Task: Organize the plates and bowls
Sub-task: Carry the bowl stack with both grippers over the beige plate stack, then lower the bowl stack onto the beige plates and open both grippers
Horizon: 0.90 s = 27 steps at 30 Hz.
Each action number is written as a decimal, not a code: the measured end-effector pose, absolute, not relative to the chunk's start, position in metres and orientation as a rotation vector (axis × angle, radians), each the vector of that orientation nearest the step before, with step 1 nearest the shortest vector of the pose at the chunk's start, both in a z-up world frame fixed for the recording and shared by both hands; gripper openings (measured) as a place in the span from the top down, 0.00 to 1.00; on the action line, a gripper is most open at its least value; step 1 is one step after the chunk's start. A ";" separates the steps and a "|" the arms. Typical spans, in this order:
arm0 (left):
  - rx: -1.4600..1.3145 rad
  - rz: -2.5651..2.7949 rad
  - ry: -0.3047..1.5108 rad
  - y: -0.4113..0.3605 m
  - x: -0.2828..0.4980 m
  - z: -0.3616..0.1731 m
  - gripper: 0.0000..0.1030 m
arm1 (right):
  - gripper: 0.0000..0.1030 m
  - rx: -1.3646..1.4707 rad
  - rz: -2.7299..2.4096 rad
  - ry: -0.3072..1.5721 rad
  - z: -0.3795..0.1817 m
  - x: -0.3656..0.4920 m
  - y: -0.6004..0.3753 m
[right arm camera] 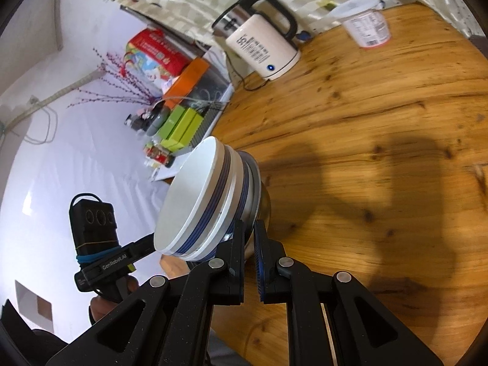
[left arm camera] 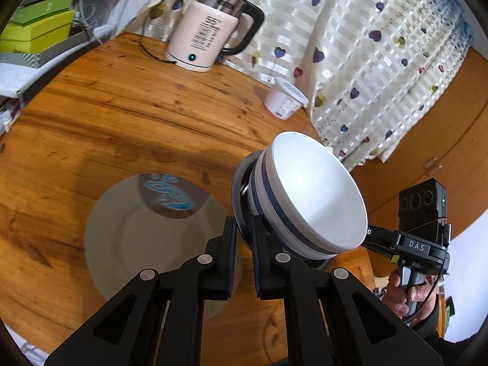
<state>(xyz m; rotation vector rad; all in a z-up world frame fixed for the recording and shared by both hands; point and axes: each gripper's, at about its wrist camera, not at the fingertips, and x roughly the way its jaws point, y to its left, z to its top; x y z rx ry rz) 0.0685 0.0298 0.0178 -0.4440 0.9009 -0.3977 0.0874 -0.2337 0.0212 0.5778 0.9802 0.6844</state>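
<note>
Two clenched grippers, left gripper (left arm camera: 244,231) and right gripper (right arm camera: 248,235), pinched opposite rims of the tilted bowl stack (left arm camera: 308,195). Keeping both level would have steadied it over the plate (left arm camera: 128,228) at lower left of the desk (left arm camera: 122,116).

Your work surface is a round wooden table (left arm camera: 122,116), knotty orange-brown grain, shadows across it. A pale plate (left arm camera: 128,238) with a brown patch and blue motif lies flat on it, near you. At the far edge you have a cream electric kettle (left arm camera: 204,36) on its base, cord trailing left, and a white plastic tub (left arm camera: 285,99) against the curtain (left arm camera: 366,61) that drapes over the rim.
</note>
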 end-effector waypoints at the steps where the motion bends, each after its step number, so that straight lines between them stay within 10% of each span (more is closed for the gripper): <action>1: -0.447 -0.390 0.901 0.032 0.068 0.017 0.92 | 0.92 0.573 0.693 0.985 0.021 0.089 -0.228; 27: -0.517 -0.232 0.913 0.101 0.048 -0.006 0.92 | 0.92 0.509 0.795 1.098 -0.008 0.114 -0.146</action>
